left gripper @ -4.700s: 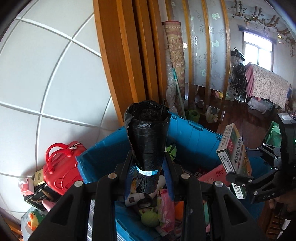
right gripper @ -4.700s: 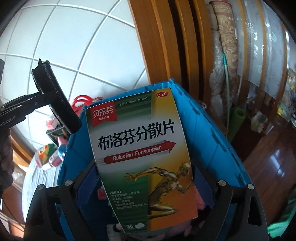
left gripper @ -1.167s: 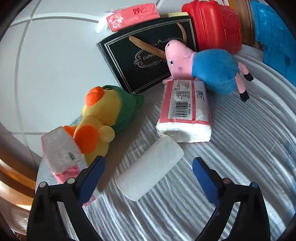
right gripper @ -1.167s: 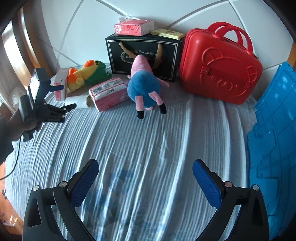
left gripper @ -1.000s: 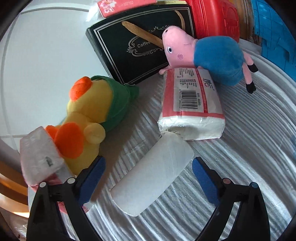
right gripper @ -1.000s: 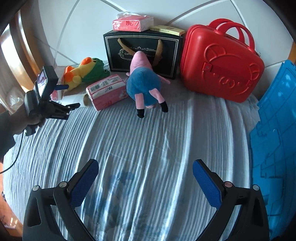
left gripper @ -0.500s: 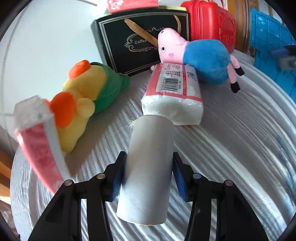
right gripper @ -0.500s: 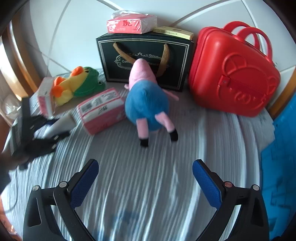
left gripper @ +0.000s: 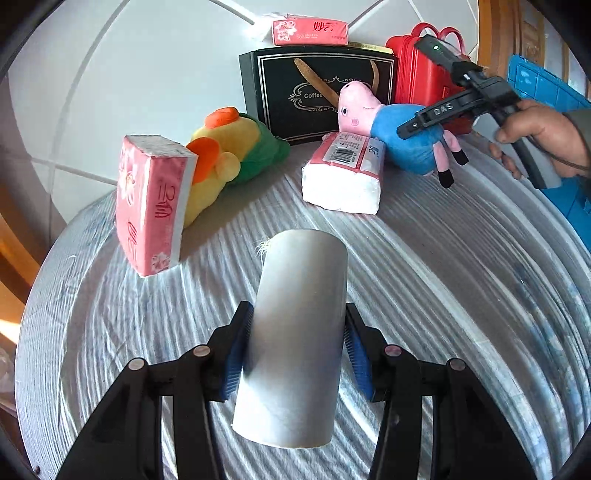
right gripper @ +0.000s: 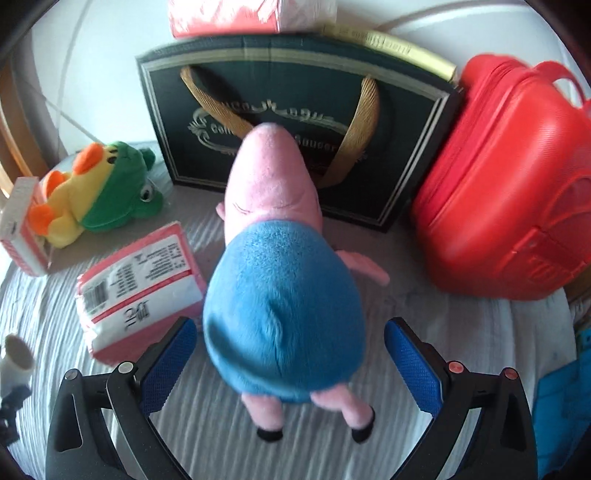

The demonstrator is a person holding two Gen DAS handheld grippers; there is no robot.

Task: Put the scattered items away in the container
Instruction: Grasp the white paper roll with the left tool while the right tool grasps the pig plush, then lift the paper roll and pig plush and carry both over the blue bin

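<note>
Two risks stand out: the left hand-held gripper (left gripper: 295, 354), clamped on the smooth white cardboard tube (left gripper: 300, 332) above the surface, may let it slip, while the open right hand-held gripper (right gripper: 290, 354) straddling the blue-bodied pink plush pig (right gripper: 284, 302) may squash it askew.

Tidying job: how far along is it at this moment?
Midway. In hand: the left gripper is shut on the white roll; the right gripper is open around the pig plush, not yet closed. Left on the bed: duck plush, two tissue packs. The bin's contents aren't visible.

White panelled wall (left gripper: 155, 66), wooden trim (left gripper: 495, 26)
</note>
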